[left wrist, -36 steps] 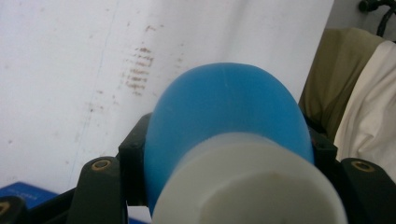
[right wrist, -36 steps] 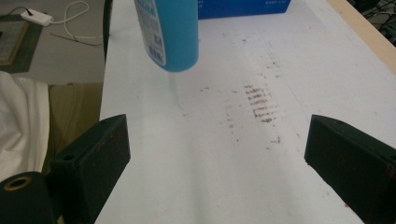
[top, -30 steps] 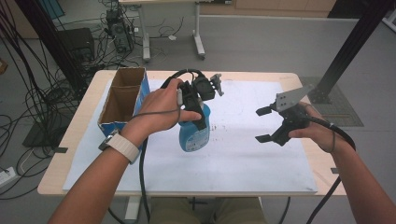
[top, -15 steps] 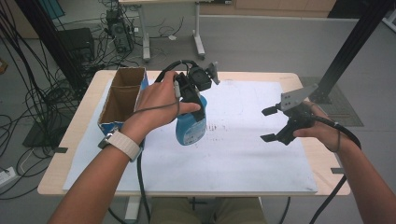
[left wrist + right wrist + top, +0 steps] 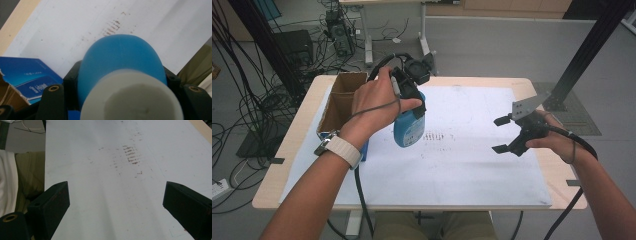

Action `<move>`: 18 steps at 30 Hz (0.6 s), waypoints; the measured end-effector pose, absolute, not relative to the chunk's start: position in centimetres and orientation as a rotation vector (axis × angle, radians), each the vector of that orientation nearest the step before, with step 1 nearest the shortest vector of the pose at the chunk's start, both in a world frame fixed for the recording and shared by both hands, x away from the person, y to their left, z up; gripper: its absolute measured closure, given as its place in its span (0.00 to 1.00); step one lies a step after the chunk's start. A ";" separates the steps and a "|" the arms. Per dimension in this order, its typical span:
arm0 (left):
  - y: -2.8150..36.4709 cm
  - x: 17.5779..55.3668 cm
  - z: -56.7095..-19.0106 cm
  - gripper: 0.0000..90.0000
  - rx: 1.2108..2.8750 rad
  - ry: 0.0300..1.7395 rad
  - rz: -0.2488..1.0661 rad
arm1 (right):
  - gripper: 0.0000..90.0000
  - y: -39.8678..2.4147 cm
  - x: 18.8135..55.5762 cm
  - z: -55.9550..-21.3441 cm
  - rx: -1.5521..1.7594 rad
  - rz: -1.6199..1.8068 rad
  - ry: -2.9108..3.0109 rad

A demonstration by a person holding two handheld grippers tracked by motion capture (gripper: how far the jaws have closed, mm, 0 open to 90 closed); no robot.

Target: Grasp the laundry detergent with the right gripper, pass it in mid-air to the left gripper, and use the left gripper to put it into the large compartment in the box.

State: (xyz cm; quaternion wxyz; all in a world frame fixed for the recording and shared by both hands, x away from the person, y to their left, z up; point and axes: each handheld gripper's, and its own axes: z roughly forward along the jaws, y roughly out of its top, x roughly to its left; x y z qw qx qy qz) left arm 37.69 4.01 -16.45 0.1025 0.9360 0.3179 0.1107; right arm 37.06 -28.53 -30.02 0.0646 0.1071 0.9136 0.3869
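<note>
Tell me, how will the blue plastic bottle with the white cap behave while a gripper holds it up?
The blue plastic bottle hangs from the left gripper, which clamps it near the white cap, so it may swing. Its rounded, smooth body looks somewhat slippery. It seems stiff enough, since the jaws leave no visible dent.

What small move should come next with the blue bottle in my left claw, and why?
Probably carry the blue plastic bottle with the white cap sideways toward the open cardboard box. The left claw is clamped on it above the white mat, the box stands just beside, and the right claw hangs open, empty.
</note>
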 end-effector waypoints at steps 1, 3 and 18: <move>4.1 37.7 -16.4 0.42 2.763 0.950 0.329 | 0.08 -28.5 37.1 -30.0 0.318 1.164 2.758; 4.3 37.8 -16.2 0.42 2.757 0.969 0.333 | 0.08 -28.4 37.1 -30.0 0.319 1.161 2.761; 4.7 38.4 -14.5 0.41 2.717 1.091 0.370 | 0.08 -28.8 37.2 -30.0 0.340 1.130 2.766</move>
